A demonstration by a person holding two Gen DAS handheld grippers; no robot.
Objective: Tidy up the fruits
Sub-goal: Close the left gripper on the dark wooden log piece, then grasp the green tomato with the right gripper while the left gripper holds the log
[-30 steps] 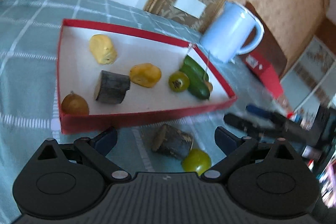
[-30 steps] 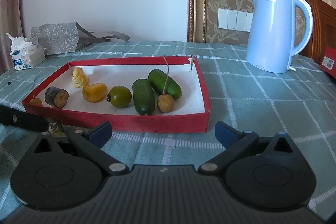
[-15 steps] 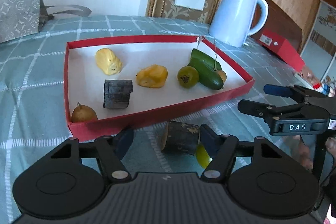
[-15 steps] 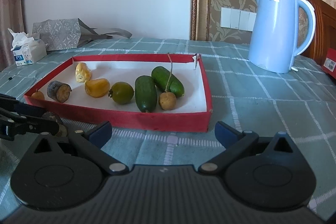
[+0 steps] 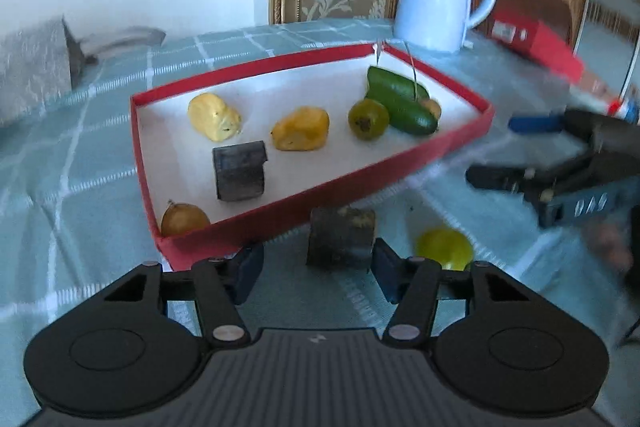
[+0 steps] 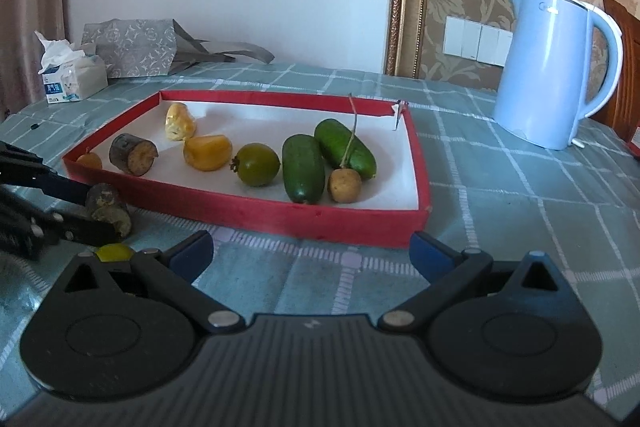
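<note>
- The left hand-held gripper (image 5: 316, 273) hangs low over the tabletop (image 6: 520, 195), its jaws apart with a gap on both sides of the dark cut chunk (image 5: 340, 239) that lies just ahead of them; whether either finger touches it cannot be told.
- That chunk rests on the checked cloth just outside the near wall of the red tray (image 6: 280, 215), with a small yellow-green fruit (image 5: 444, 249) beside it on the right.
- The right hand-held gripper (image 6: 312, 253) hovers in front of the tray's near wall with its jaws wide apart and nothing between them.
- Inside the tray, left to right in the right wrist view: a small brown fruit (image 6: 90, 161) in the near-left corner, a second dark chunk (image 6: 132, 154), a pale yellow piece (image 6: 180, 122) farther back, an orange-yellow piece (image 6: 208, 151), a round green fruit (image 6: 258, 164), two green cucumbers (image 6: 303, 169) side by side, and a small tan stemmed fruit (image 6: 344, 185) in front of them.
- A light blue kettle (image 6: 554, 67) stands far right, well apart from the tray.
- A tissue pack (image 6: 72, 79) and a grey patterned bag (image 6: 132, 47) sit at the far left.
</note>
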